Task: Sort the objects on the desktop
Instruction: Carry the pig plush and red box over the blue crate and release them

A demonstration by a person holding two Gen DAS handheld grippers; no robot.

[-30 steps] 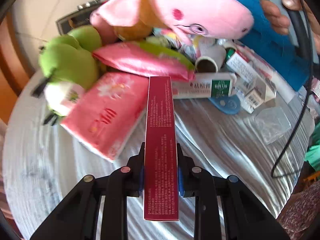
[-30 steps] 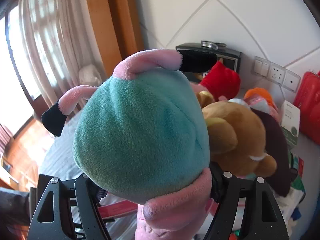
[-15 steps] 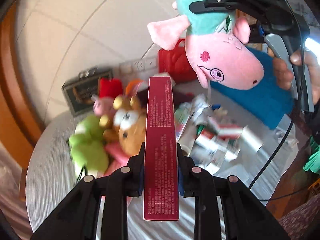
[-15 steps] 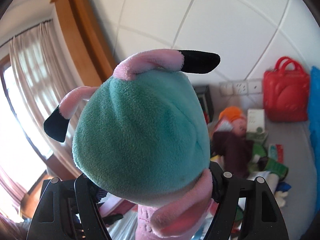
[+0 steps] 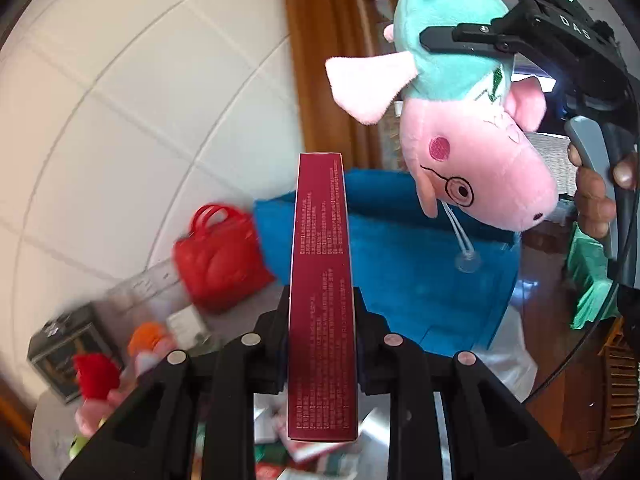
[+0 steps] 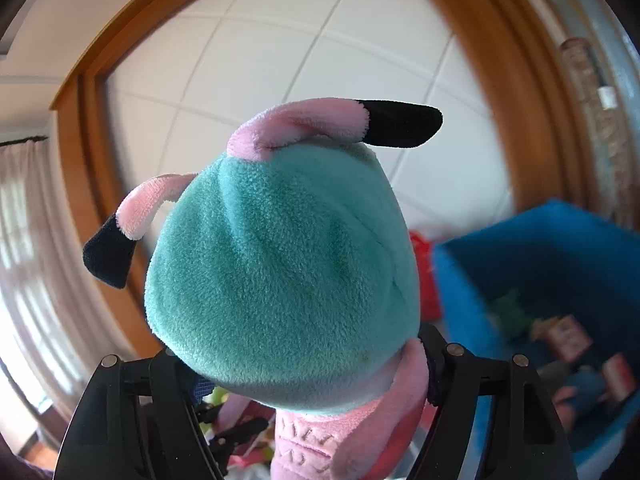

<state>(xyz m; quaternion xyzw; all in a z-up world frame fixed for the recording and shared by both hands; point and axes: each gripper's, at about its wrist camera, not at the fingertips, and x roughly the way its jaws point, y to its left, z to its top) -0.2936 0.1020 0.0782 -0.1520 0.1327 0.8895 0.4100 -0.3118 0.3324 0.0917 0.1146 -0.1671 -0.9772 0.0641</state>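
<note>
My left gripper (image 5: 322, 336) is shut on a long dark red box (image 5: 322, 280), held high and pointing up and away. My right gripper (image 6: 308, 364) is shut on a pink pig plush with a teal body (image 6: 280, 272), which fills its view. In the left wrist view the same plush (image 5: 472, 128) hangs head-down from the right gripper at the upper right, above a blue fabric bin (image 5: 420, 264).
A red handbag (image 5: 220, 256), a dark case (image 5: 68, 352) and plush toys (image 5: 100, 376) sit on the table at lower left. The blue bin (image 6: 560, 280) holds several small items. White tiled wall and wooden frame lie behind.
Both grippers have lifted and swung right, away from the table pile toward the blue bin. The red box and pig plush stay held.
</note>
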